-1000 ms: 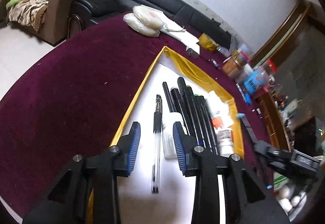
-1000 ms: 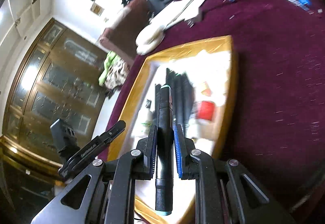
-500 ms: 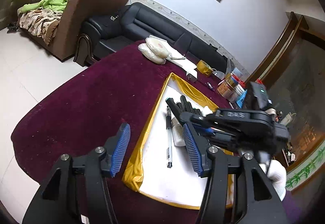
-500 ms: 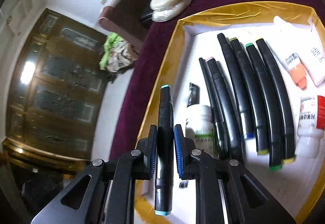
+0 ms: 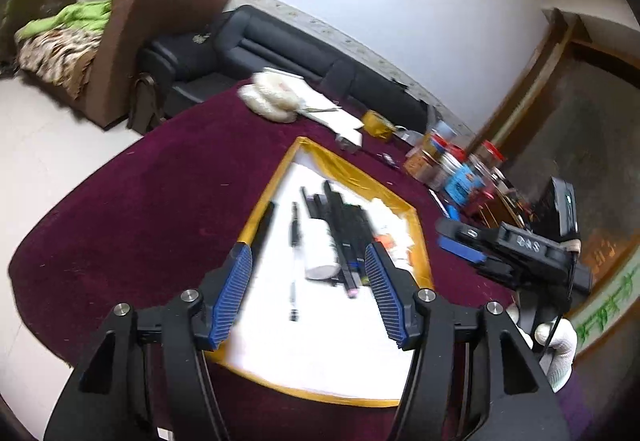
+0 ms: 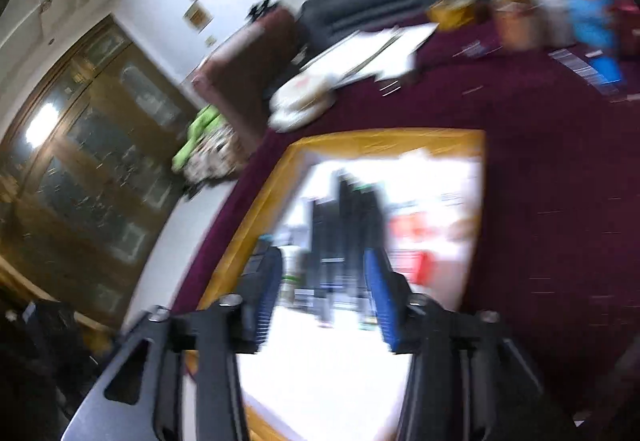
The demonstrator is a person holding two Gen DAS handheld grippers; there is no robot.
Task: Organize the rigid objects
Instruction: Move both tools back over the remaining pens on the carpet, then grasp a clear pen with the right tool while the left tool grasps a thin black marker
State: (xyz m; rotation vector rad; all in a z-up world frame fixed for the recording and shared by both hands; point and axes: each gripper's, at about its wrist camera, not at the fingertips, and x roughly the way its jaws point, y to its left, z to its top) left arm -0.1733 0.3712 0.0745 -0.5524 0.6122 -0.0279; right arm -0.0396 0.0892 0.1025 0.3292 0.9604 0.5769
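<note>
A gold-rimmed white tray lies on the maroon table. In it are several black markers, a clear ballpoint pen, a white bottle and a black marker along the left rim. My left gripper is open and empty above the tray's near end. My right gripper is open and empty over the tray; this view is blurred. The right gripper also shows in the left wrist view, right of the tray.
White bags and papers lie at the table's far side, with jars and boxes at the far right. A black sofa and a brown armchair stand beyond the table. A glass-door cabinet is at left.
My right gripper has opened and let go of the black marker, which now lies along the tray's left rim. It has pulled back to the right. My left gripper has opened wider.
</note>
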